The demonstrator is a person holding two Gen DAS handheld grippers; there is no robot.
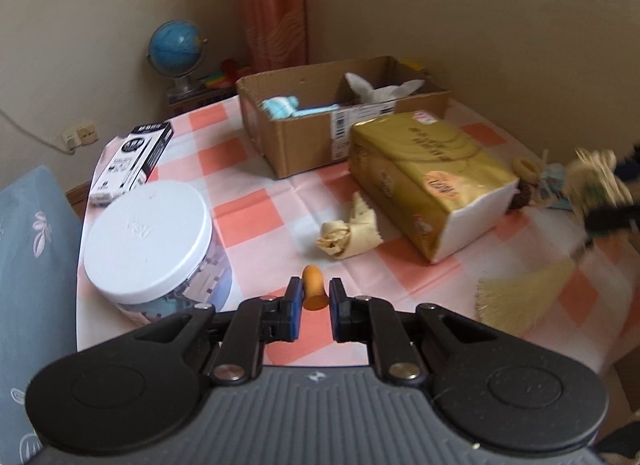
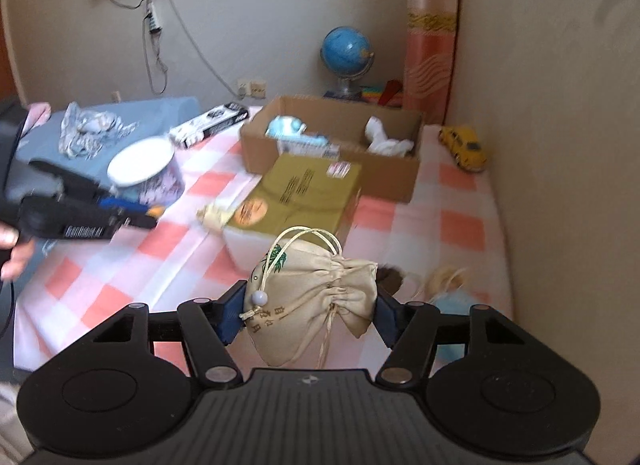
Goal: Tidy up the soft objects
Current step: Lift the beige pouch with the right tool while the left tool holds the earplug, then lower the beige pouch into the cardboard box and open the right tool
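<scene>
My right gripper (image 2: pixel 308 311) is shut on a beige drawstring pouch (image 2: pixel 316 297) and holds it above the checked tablecloth; it shows blurred at the right edge of the left wrist view (image 1: pixel 596 181). My left gripper (image 1: pixel 314 297) has its jaws a small way apart around a small orange rubbery piece (image 1: pixel 312 287); whether they press on it is unclear. An open cardboard box (image 1: pixel 304 137) at the back holds a light blue soft toy (image 1: pixel 280 107) and a white cloth (image 1: pixel 380 91). A crumpled yellow cloth (image 1: pixel 348 233) lies in front of the gold tissue pack (image 1: pixel 428 177).
A round tin with a white lid (image 1: pixel 148 237) stands at the left, a black-and-white carton (image 1: pixel 136 157) behind it. A straw fan (image 1: pixel 528 297) lies at the right. A yellow toy car (image 2: pixel 464 147), a doll (image 2: pixel 448 285) and a globe (image 2: pixel 348 53) lie near the walls.
</scene>
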